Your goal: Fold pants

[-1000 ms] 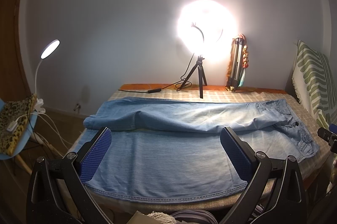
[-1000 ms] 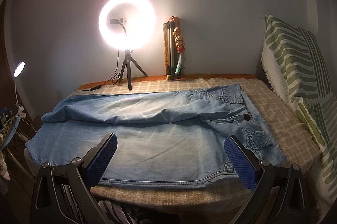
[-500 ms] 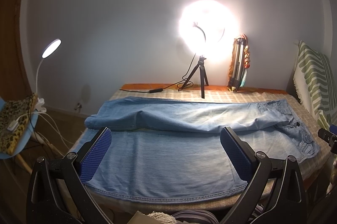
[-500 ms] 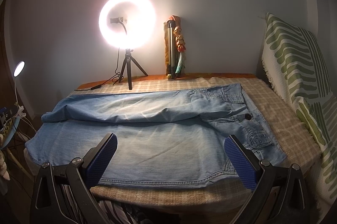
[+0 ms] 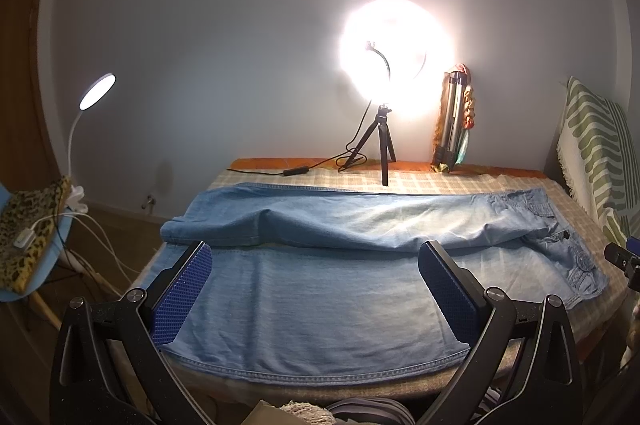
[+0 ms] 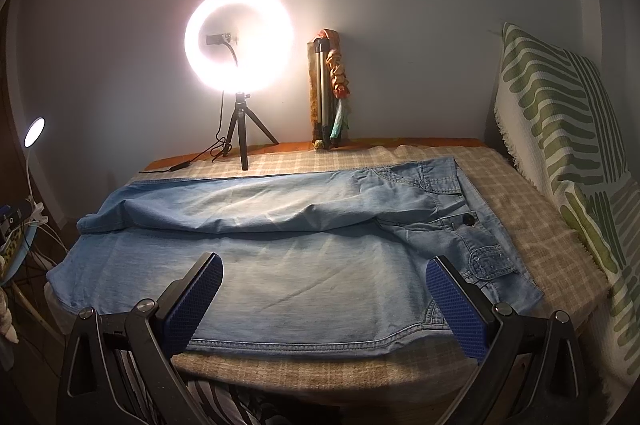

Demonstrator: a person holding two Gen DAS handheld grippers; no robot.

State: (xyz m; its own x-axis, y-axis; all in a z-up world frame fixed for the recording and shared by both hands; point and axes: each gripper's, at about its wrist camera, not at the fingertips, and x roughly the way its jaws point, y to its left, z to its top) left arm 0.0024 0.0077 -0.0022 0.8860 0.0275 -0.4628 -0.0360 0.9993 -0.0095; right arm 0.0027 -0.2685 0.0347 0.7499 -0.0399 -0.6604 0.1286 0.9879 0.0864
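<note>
A table (image 5: pixel 472 181) covered in a beige checked cloth filled the lower half of both views, and one pair of light blue denim pants (image 5: pixel 320 289) lay spread across it, legs running toward the left of the frame and waistband toward the right. The far leg was rumpled into a long soft ridge across the middle of the frame; the near leg lay flat, its stitched hem along the table's front edge. One dark button (image 6: pixel 467 220) and a stitched pocket showed near the waistband at right centre in the right wrist view.

A white woven throw with green stripes and a fringed edge (image 6: pixel 560 129) hung at the right edge. One round ring light (image 6: pixel 239 39) on a black tripod glared in the upper centre against the plain wall, with a folded metal stand wrapped in coloured cloth (image 6: pixel 330 89) just beside it. One small gooseneck lamp (image 5: pixel 97 91) glowed at the left.

Two claws showed, each with two blue dimpled pads on black arms. The left gripper (image 5: pixel 316 287) stood spread wide at the bottom of its frame, holding nothing, above the near leg. The right gripper (image 6: pixel 324 297) was equally wide, empty, over the seat and near leg.
</note>
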